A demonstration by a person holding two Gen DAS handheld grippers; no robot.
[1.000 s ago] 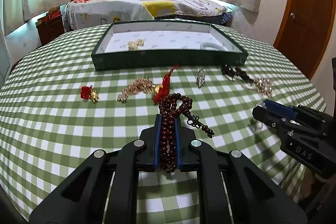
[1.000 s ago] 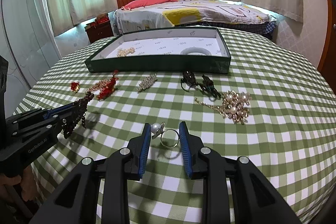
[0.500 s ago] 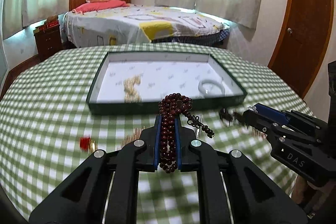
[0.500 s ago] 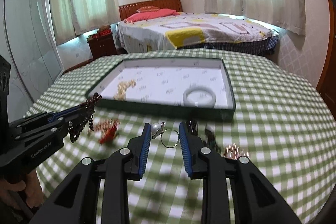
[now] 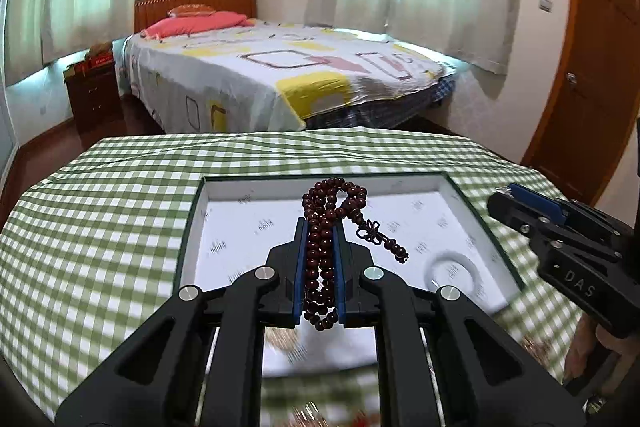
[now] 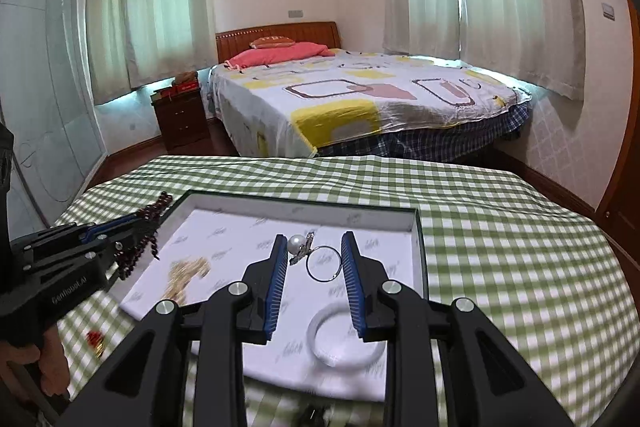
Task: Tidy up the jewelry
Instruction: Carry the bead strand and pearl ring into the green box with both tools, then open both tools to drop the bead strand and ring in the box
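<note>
My left gripper (image 5: 320, 227) is shut on a string of dark red beads (image 5: 320, 267), whose loop and knotted tail hang out past the fingertips. It hovers over the green-walled tray (image 5: 192, 227) with a white lining. My right gripper (image 6: 314, 247) is shut on a pearl ring (image 6: 324, 263); the pearl touches the left pad and the band touches the right pad. It also hovers above the tray (image 6: 296, 201), which holds a white bangle (image 6: 344, 341) and a gold chain (image 6: 186, 277). Each gripper shows in the other's view: the right gripper (image 5: 504, 193) and the left gripper (image 6: 136, 223).
The tray rests on a green checked tablecloth (image 6: 500, 227). A small red charm (image 6: 96, 341) lies on the cloth left of the tray, and dark jewelry (image 6: 312, 415) is blurred at the near edge. Behind the table are a bed (image 5: 280, 79), a nightstand (image 5: 92, 95) and a door (image 5: 592, 67).
Both grippers have moved forward and up, from above the loose jewelry on the cloth to over the tray, each still holding its piece. The loose pieces have dropped out of view.
</note>
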